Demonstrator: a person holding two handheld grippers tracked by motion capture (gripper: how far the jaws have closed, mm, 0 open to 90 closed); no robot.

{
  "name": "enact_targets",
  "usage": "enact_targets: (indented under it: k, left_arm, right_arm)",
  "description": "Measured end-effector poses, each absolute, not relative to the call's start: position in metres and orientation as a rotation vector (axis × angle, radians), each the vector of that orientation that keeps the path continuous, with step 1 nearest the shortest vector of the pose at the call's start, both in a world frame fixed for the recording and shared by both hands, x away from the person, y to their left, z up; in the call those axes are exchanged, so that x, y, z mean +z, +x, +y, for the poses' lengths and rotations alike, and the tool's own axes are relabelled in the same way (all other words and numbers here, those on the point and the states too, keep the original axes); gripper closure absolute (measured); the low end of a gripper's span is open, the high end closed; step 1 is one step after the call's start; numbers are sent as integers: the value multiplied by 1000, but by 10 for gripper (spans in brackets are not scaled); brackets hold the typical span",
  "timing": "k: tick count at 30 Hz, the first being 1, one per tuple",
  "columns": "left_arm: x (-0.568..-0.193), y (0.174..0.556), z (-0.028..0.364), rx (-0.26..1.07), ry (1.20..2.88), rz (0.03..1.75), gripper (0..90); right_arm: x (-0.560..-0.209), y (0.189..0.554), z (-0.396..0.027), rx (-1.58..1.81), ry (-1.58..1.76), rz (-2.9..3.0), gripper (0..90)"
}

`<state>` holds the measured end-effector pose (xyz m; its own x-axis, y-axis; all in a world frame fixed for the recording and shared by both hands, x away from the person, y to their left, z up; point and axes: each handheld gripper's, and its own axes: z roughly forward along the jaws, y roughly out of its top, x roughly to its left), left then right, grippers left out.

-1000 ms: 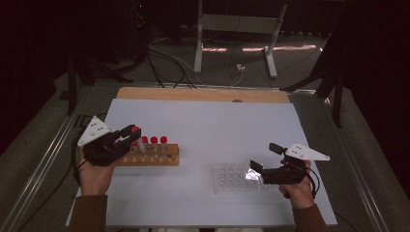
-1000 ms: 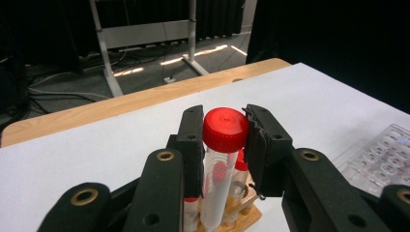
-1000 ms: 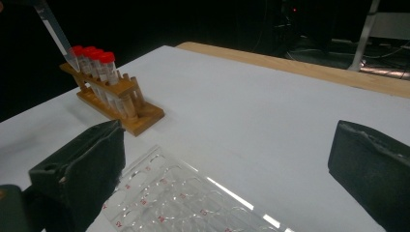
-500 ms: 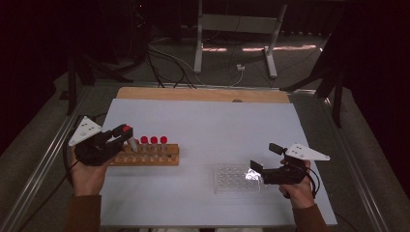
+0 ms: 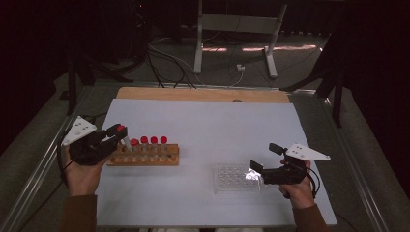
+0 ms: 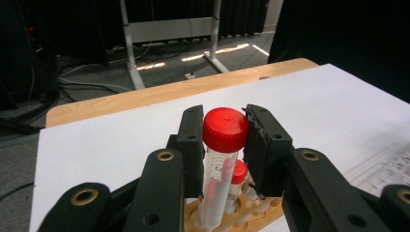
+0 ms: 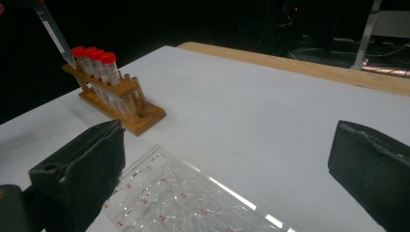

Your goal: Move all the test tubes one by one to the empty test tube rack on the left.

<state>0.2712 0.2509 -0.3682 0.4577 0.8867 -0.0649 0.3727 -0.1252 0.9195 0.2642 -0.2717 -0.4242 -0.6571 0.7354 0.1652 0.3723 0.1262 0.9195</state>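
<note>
The left gripper (image 6: pixel 225 145) is clamped on a red-capped tube (image 6: pixel 222 159), its two black pads pressing the cap from either side. The tube hangs tilted, lifted above the left end of the wooden rack (image 5: pixel 143 155), with its pointed tip just over the rack's top rail. Three more red-capped tubes (image 5: pixel 153 143) stand upright in the rack, just to the right of the held one. The left hand (image 5: pixel 82 176) comes in from the near edge of the table, palm under the gripper, which points toward the rack from its left side.

The right gripper (image 5: pixel 262 159) sits low at the near right, jaws spread wide with nothing between the pads, one jaw at the right edge of a clear plastic well plate (image 5: pixel 234 178) that lies flat on the sheet. The right hand (image 5: pixel 296 189) holds it level, pointing left toward the rack.

Rack and plate are well apart, with bare white sheet (image 5: pixel 217 125) between them and across the whole far half. A strip of wooden tabletop (image 5: pixel 203 94) shows along the far edge. The rack lies near the sheet's left edge, the plate closer to the near edge.
</note>
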Motion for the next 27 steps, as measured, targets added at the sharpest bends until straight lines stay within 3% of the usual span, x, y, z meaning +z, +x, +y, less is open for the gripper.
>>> enact_targets:
  k: [27]
  left_arm:
    - [-388,279,259,724,1685,1177,707]
  right_arm:
    - [-424,264,-274,1553,1080,2075,0]
